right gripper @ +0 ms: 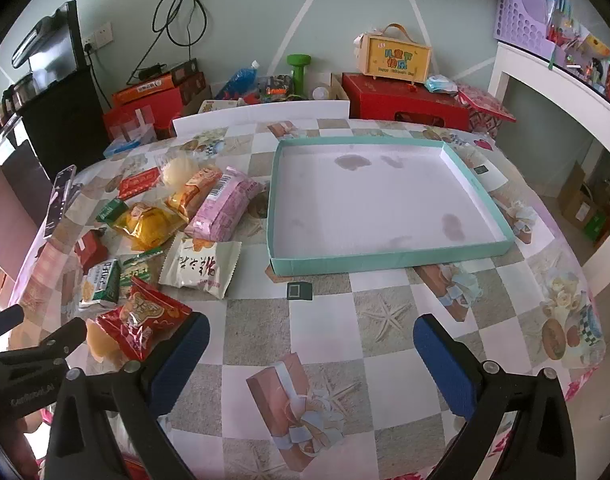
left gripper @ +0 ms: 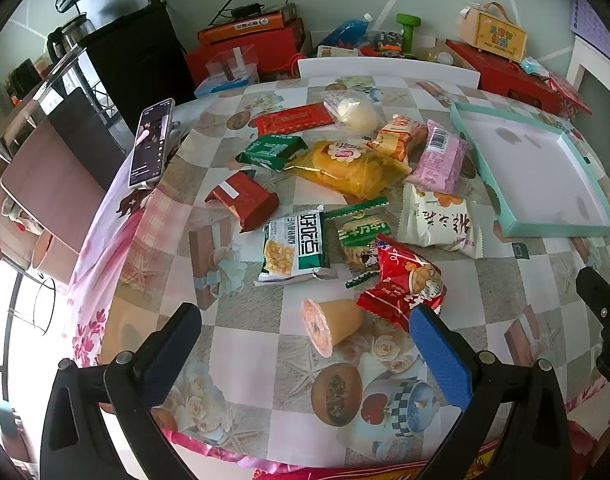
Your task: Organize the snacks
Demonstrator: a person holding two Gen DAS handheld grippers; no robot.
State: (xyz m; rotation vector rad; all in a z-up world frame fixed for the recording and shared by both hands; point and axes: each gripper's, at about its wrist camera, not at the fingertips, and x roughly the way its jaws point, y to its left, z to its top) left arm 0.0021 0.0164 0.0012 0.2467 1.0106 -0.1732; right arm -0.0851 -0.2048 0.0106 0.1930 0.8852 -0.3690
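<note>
Several snack packets lie loose on the patterned table. Nearest my open left gripper [left gripper: 305,322] are an orange jelly cup [left gripper: 331,325] on its side and a red packet [left gripper: 409,280]; beyond them lie a green-and-white packet [left gripper: 295,246], a white packet [left gripper: 439,220], a yellow bag [left gripper: 351,168] and a pink packet [left gripper: 441,158]. A shallow teal tray [right gripper: 385,258], with nothing in it, sits right of the pile. My right gripper [right gripper: 311,336] is open over bare tablecloth in front of the tray, with the red packet [right gripper: 145,320] by its left finger.
A phone [left gripper: 153,142] stands propped at the table's left edge. Red boxes [right gripper: 401,96], a green dumbbell [right gripper: 299,70] and a small yellow case [right gripper: 397,58] crowd the back against the wall. A white shelf unit [right gripper: 553,92] stands right. The left gripper [right gripper: 33,344] shows at the right wrist view's left edge.
</note>
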